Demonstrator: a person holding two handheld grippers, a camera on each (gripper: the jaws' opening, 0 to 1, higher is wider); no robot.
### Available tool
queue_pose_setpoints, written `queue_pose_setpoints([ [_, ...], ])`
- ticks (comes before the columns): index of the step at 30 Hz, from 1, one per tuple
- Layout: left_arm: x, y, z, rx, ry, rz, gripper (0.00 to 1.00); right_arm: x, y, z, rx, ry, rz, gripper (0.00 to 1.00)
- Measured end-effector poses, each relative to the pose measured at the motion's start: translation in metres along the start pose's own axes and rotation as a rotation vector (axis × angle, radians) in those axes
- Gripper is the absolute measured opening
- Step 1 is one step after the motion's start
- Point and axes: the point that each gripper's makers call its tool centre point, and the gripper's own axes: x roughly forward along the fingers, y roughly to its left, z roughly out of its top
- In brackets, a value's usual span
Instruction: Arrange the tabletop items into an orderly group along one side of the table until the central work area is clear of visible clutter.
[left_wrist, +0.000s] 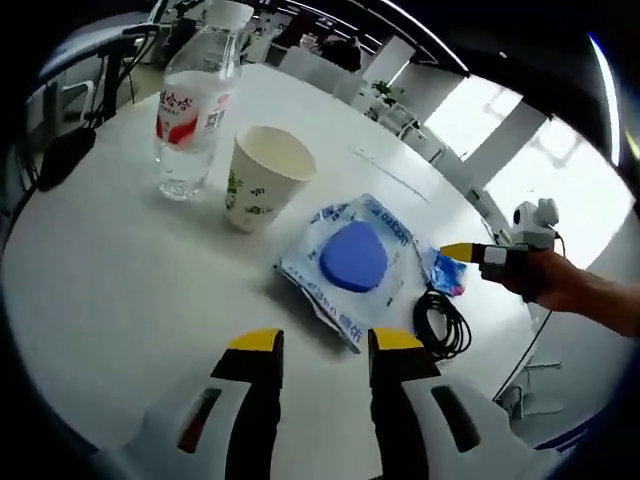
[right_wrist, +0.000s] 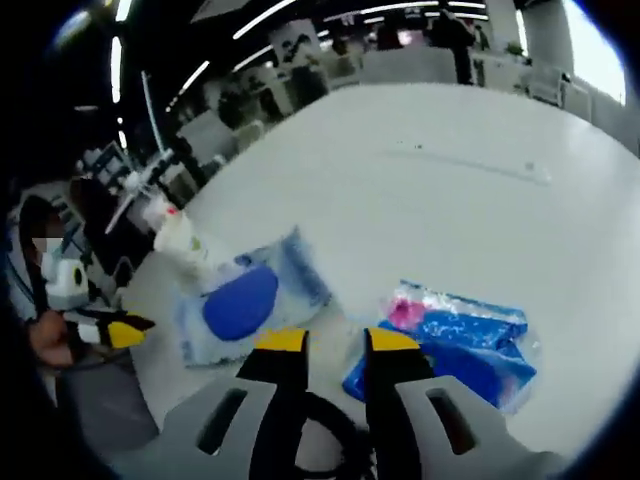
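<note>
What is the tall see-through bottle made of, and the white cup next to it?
The tall clear bottle with the red label looks like thin glossy plastic: you can see through it and it shines. The white cup with green print beside it looks like matte paper, probably a disposable one, with a rolled rim and no shine.

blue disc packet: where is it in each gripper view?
Left gripper view: the blue disc packet lies at centre, just beyond the left gripper, right of the paper cup.
Right gripper view: lower left of centre, just beyond and left of the right gripper.
Shared landmark: the black coiled cable beside the packet.
</note>
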Motion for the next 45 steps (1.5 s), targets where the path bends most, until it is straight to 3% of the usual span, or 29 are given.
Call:
queue_pose_setpoints([
  [4, 0.0, -0.001, -0.003, 0.008, 0.005, 0.004, 0.32, 0.005, 0.004, 0.003, -0.022, 0.012, 0.017, 0.21],
  [11, 0.005, -0.001, -0.01, -0.065, 0.014, 0.0, 0.32, 0.015, 0.009, 0.006, -0.074, 0.036, 0.036, 0.23],
  [21, 0.013, -0.008, -0.01, -0.251, 0.007, -0.005, 0.32, 0.028, 0.008, 0.014, -0.136, 0.064, 0.042, 0.24],
  [25, 0.016, -0.009, -0.01, -0.266, 0.011, -0.001, 0.32, 0.029, 0.016, 0.018, -0.188, 0.072, 0.049, 0.19],
  [30, 0.021, -0.013, -0.009, -0.282, 0.013, -0.002, 0.31, 0.036, 0.025, 0.022, -0.294, 0.098, 0.063, 0.21],
  [36, 0.026, -0.014, -0.01, -0.291, 0.02, 0.008, 0.3, 0.048, 0.025, 0.03, -0.339, 0.112, 0.056, 0.24],
  [45, 0.033, -0.014, -0.014, -0.301, 0.033, 0.02, 0.28, 0.056, 0.027, 0.024, -0.347, 0.157, 0.062, 0.27],
])
